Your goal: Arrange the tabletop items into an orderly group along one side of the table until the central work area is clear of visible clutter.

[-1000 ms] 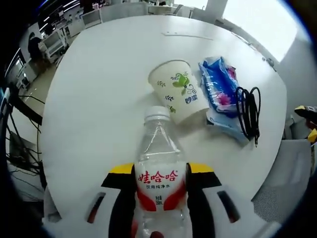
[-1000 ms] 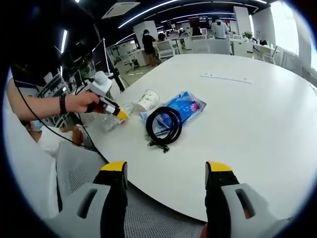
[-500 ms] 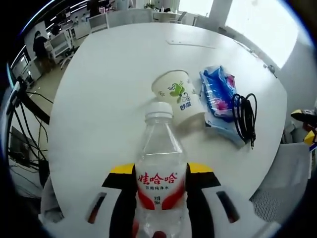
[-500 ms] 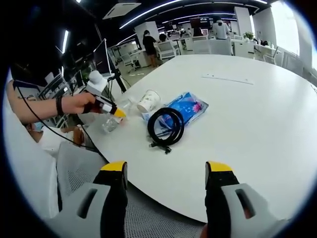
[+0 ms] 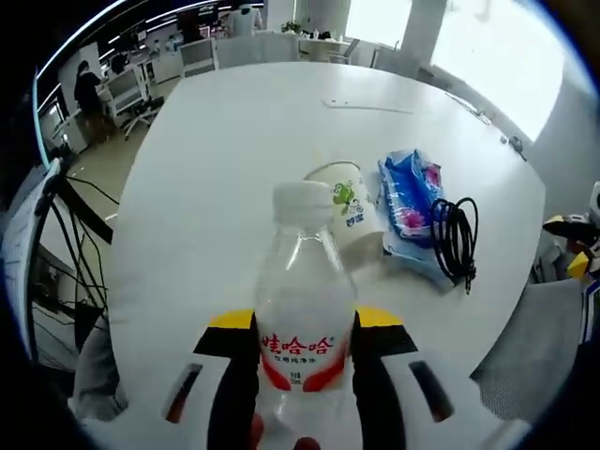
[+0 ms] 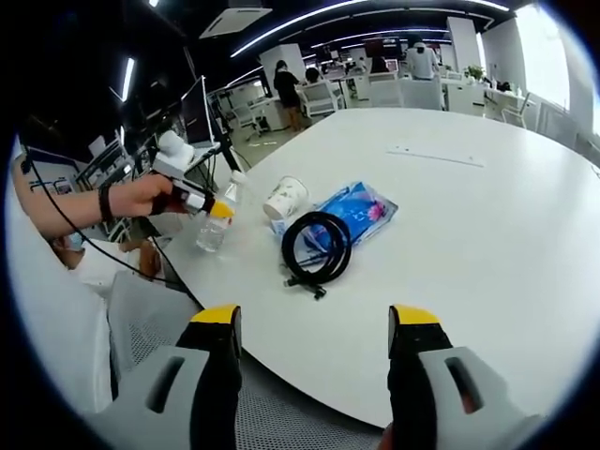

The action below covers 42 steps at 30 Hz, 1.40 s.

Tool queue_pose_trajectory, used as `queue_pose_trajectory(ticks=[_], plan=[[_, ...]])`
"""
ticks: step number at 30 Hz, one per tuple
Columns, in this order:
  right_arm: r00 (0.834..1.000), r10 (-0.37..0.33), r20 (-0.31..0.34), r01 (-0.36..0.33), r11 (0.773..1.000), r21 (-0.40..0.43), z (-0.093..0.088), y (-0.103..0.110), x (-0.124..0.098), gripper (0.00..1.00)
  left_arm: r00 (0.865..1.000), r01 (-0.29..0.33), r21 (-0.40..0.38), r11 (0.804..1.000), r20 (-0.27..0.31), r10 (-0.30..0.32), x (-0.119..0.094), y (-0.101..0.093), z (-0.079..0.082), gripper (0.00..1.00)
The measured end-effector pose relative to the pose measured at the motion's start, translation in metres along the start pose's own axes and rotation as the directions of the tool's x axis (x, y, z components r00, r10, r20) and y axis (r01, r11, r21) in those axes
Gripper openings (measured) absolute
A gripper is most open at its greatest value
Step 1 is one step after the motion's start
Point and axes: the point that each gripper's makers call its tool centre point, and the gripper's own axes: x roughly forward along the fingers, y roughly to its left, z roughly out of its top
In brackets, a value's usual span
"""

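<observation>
A clear water bottle (image 5: 304, 309) with a white cap and red label stands upright between the yellow-tipped jaws of my left gripper (image 5: 303, 337), which is shut on it. Beyond it a paper cup (image 5: 349, 208) with a green print lies on its side, next to a blue wipes pack (image 5: 411, 192) and a coiled black cable (image 5: 455, 239). In the right gripper view the left gripper (image 6: 212, 208) holds the bottle (image 6: 217, 222) upright on the table near its left edge, left of the cup (image 6: 286, 198), pack (image 6: 356, 208) and cable (image 6: 314, 247). My right gripper (image 6: 314, 328) hangs open off the table's near edge.
The round white table (image 6: 487, 244) stretches wide to the right and back, with a thin flat strip (image 6: 436, 155) lying far off. A grey mesh chair (image 6: 141, 319) sits below the near edge. A person's hand (image 6: 136, 197) holds the left gripper. Office desks stand behind.
The bottle has been tipped from slanted to upright and now stands near the table's left edge, still in the left gripper. The right gripper has not moved.
</observation>
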Motion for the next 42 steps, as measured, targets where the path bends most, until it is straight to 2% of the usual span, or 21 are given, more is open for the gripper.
queue_pose_trajectory(ticks=[6,22,29,38,42], plan=[[1.000,0.006,-0.001,-0.006,1.000,-0.003,-0.001,0.001,0.001,0.63,0.999,-0.016,-0.006,1.000,0.028,0.016,-0.009,0.001,0.005,0.37],[1.000,0.010,-0.004,-0.010,1.000,-0.010,-0.006,0.002,-0.002,0.63,0.997,-0.024,-0.002,1.000,0.067,0.024,-0.017,0.000,0.013,0.36],[1.000,0.015,-0.004,-0.015,1.000,-0.014,-0.006,0.003,-0.002,0.63,0.997,-0.037,0.012,0.999,0.062,0.036,-0.019,-0.004,0.003,0.36],[1.000,0.021,-0.005,-0.021,1.000,-0.011,-0.008,0.002,-0.003,0.63,0.996,-0.067,0.055,0.996,0.066,0.064,-0.019,-0.009,-0.004,0.36],[1.000,0.023,-0.006,-0.023,1.000,-0.012,-0.009,0.001,-0.003,0.63,0.995,-0.077,0.049,0.996,0.066,0.074,-0.019,-0.007,-0.004,0.35]])
